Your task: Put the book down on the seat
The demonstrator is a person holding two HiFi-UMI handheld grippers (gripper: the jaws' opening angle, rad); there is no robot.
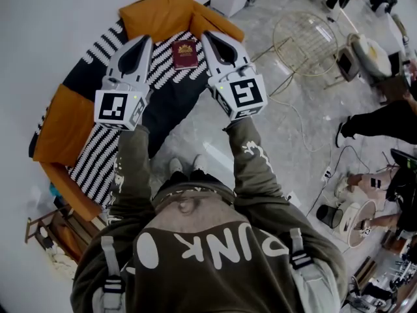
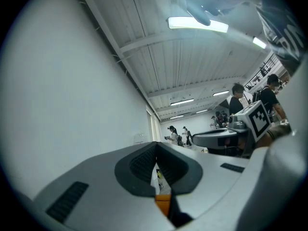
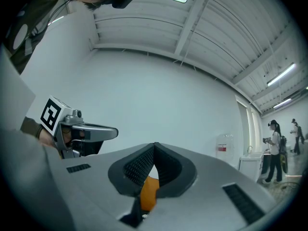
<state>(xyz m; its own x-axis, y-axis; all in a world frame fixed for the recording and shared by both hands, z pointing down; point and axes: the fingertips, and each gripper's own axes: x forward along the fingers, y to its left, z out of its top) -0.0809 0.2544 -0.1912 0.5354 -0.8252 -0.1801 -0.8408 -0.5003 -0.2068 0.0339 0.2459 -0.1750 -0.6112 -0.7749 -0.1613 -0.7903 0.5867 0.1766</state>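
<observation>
A dark red book (image 1: 186, 54) lies flat on the seat (image 1: 163, 93), a sofa with black-and-white stripes and orange cushions (image 1: 158, 12). My left gripper (image 1: 144, 40) hovers just left of the book and my right gripper (image 1: 208, 37) just right of it; neither touches it. Both are held level and point toward the wall. In the left gripper view the jaws (image 2: 156, 148) are shut with nothing between them, and the right gripper (image 2: 226, 136) shows off to the side. The right gripper view also shows shut, empty jaws (image 3: 154, 150), with the left gripper (image 3: 89, 133) beside them.
A white wall runs behind the sofa. A round wire chair (image 1: 306, 41) stands on the marble floor to the right, with cables and a power strip (image 1: 328, 173) near it. People stand at the far right (image 1: 384, 119). A small wooden rack (image 1: 49, 233) sits at lower left.
</observation>
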